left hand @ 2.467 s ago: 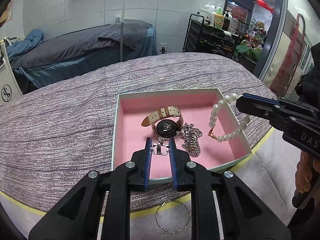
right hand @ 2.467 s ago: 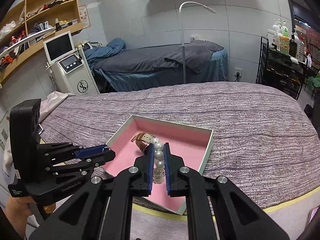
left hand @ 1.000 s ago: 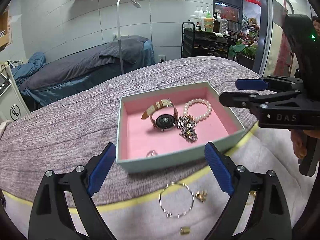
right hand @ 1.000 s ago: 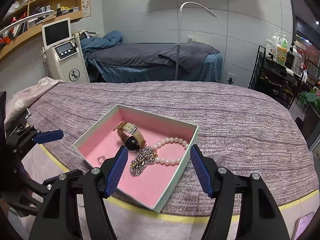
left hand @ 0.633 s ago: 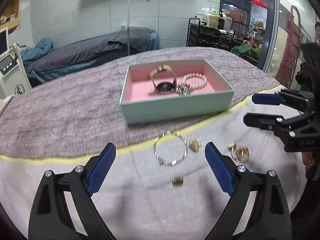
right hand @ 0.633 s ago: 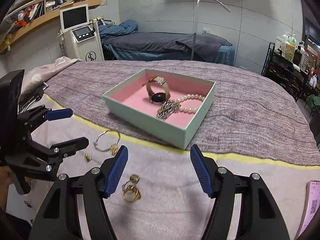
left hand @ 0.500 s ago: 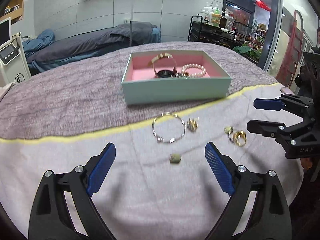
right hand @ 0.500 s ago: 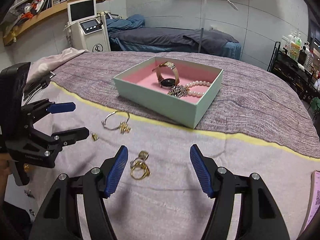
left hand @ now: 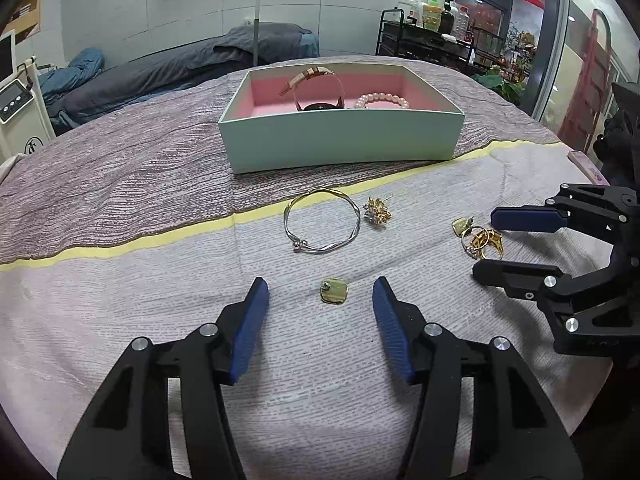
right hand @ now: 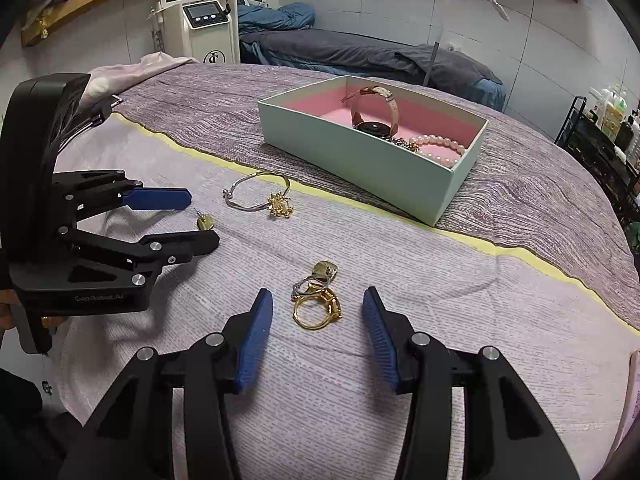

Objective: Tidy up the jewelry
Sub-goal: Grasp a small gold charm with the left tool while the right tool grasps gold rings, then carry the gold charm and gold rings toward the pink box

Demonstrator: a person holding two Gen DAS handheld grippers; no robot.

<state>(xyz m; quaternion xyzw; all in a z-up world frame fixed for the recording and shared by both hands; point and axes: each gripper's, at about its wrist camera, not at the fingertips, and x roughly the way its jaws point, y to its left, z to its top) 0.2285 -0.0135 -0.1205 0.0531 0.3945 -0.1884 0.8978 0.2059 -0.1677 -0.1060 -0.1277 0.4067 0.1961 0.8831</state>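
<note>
"GenRobot.AI" is printed on the body of the left gripper (right hand: 200, 218), as seen from the right wrist view; the lettering on the right gripper (left hand: 496, 242), seen from the left wrist view, is too dark to be read. A round logo is carried by the white machine (right hand: 200, 28) far behind the box (left hand: 340, 146), but its letters cannot be made out.

The box, mint outside and pink inside, is set on the purple cloth (left hand: 120, 168). A watch (left hand: 318, 92) with a tan strap is held in it, with a pearl bracelet (left hand: 382, 100) just to its right and a chain (right hand: 402, 143) between them; the chain is hidden by the box wall in the left wrist view, and the watch face is partly cut off there.

In front of the box, past the yellow stripe, a bangle (left hand: 322, 220) is laid on the pale cloth (left hand: 140, 300), with a gold flower earring (left hand: 378, 212) touching or just beside it. Further from the box, a square gold earring (left hand: 334, 291) is framed by the left gripper's spread fingers, which hold nothing. To the right of the bangle, a cluster of rings (right hand: 316, 304) and a second square earring (right hand: 325, 269) is framed by the right gripper, its fingers likewise wide apart and empty. How many rings are tangled there cannot be told.
</note>
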